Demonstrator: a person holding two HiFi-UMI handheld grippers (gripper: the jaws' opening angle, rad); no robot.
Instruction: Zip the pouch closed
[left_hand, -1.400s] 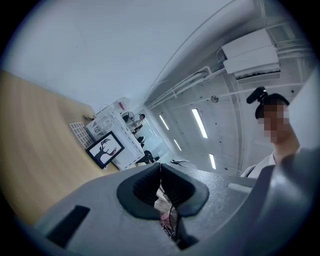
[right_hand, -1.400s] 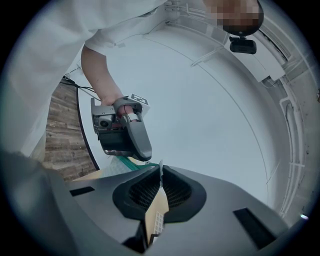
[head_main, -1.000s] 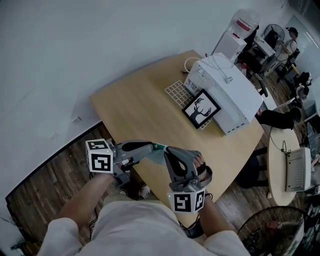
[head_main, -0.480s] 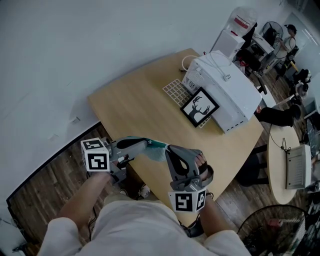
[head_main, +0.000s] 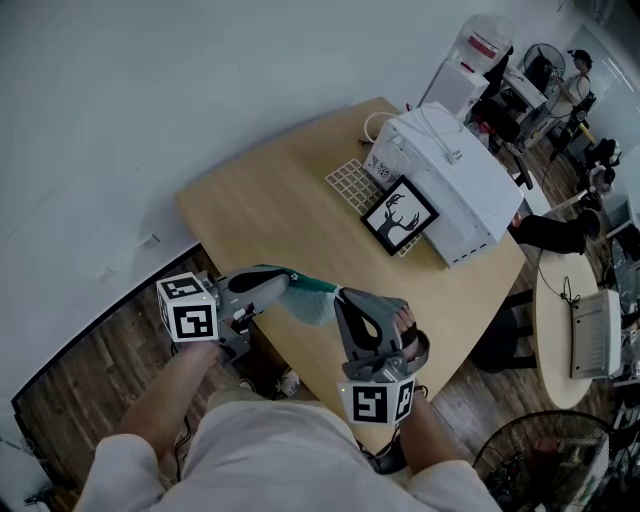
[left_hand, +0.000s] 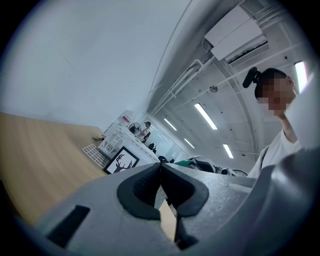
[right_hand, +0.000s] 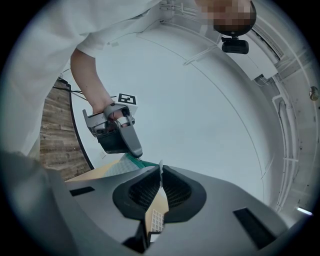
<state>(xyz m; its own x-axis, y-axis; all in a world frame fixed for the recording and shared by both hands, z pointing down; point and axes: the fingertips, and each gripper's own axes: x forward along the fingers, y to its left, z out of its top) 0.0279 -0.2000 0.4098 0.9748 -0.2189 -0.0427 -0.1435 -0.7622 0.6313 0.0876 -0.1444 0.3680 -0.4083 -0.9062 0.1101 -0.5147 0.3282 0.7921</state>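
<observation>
Left gripper (head_main: 287, 281) farther left; pouch (head_main: 313, 301) lengthwise left-right.

Grey right gripper (right_hand: 160, 172) at 6 o'clock, jaws closed on the thin edge of a pale mesh pouch with teal trim (right_hand: 122, 166). Grey left gripper (right_hand: 137, 154) at 10 o'clock, in a hand (right_hand: 104, 107), its tip on the teal edge. Tan wooden counter (right_hand: 82, 176) at 8 o'clock.
</observation>
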